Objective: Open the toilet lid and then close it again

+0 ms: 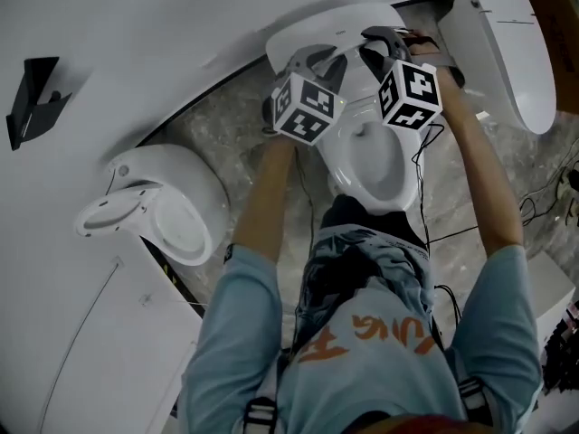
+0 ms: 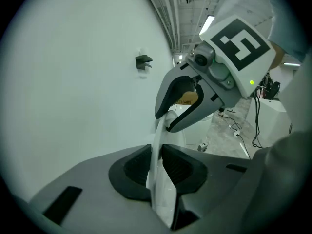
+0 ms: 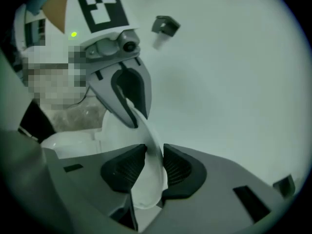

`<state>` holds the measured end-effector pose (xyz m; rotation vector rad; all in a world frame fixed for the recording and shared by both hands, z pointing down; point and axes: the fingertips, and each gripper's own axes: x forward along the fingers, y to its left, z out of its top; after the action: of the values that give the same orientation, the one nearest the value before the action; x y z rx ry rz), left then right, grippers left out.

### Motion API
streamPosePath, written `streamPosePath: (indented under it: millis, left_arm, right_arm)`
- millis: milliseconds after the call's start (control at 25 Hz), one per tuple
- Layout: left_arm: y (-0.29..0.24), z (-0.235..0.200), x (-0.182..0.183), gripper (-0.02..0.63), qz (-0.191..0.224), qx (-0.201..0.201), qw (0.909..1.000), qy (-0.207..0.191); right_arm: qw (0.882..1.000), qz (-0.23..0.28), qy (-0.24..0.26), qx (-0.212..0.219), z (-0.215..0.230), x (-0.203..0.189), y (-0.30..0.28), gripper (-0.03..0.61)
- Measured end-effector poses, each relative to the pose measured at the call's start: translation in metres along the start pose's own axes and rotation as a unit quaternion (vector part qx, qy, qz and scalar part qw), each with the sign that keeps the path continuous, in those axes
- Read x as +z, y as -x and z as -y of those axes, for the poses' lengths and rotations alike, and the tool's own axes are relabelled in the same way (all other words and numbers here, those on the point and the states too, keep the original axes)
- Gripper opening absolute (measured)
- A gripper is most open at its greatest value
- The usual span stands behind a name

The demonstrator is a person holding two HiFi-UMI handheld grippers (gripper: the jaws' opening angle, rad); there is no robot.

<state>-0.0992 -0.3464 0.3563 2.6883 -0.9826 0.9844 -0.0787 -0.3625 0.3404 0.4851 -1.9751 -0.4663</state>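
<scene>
The white oval plastic toilet lid (image 1: 308,34) stands raised at the back of the white ceramic toilet bowl (image 1: 371,161), close to the plain white wall (image 1: 136,25). The head view shows both grippers at the lid's upper rim, the left gripper (image 1: 321,60) just beside the right gripper (image 1: 384,43), with the bowl open below them. It does not show jaw contact. The left gripper view does: the thin lid edge (image 2: 158,189) runs between the ribbed black pads (image 2: 134,169) of the left gripper (image 2: 157,167), set narrow and clamped on it. The right gripper (image 2: 168,121) bites the same edge farther along. The right gripper view shows the right gripper (image 3: 153,165) clamped narrow on the lid (image 3: 148,184), with the left gripper (image 3: 134,118) beyond. Only the head view shows two more white toilets, one to the left (image 1: 172,202) and one to the right (image 1: 507,43).
</scene>
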Motion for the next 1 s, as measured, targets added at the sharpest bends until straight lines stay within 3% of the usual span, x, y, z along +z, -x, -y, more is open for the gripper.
streamPosePath:
  millis: [80,160,280,680,760,920,1000]
  left_arm:
    - [0.003,0.006,0.000,0.089,-0.011,-0.004,0.9999,0.009]
    - [0.004,0.010,-0.001,0.089,-0.027,-0.006,0.9995,0.013]
    - [0.007,0.019,-0.002,0.087,-0.052,-0.017,0.9984,-0.011]
    - [0.026,0.077,-0.007,0.078,-0.078,-0.003,0.9953,-0.057]
    - [0.027,0.101,-0.010,0.073,-0.084,-0.017,0.9947,-0.058]
    - [0.036,0.159,-0.020,0.067,-0.072,-0.046,0.9944,-0.061]
    - [0.044,0.187,-0.025,0.072,-0.069,-0.063,0.9944,-0.050]
  right_arm:
    - [0.998,-0.015,0.030,0.044,-0.006,-0.001,0.005,0.121]
    - [0.998,0.004,0.010,0.061,-0.008,0.000,0.009,0.120]
    - [0.997,0.028,-0.027,0.065,-0.013,0.002,0.018,0.120]
    - [0.994,0.049,-0.035,0.086,-0.054,-0.003,0.067,0.109]
    - [0.992,0.051,-0.020,0.111,-0.074,-0.008,0.081,0.109]
    - [0.988,0.046,0.065,0.135,-0.132,-0.025,0.110,0.073]
    - [0.984,0.054,0.064,0.160,-0.158,-0.033,0.125,0.061]
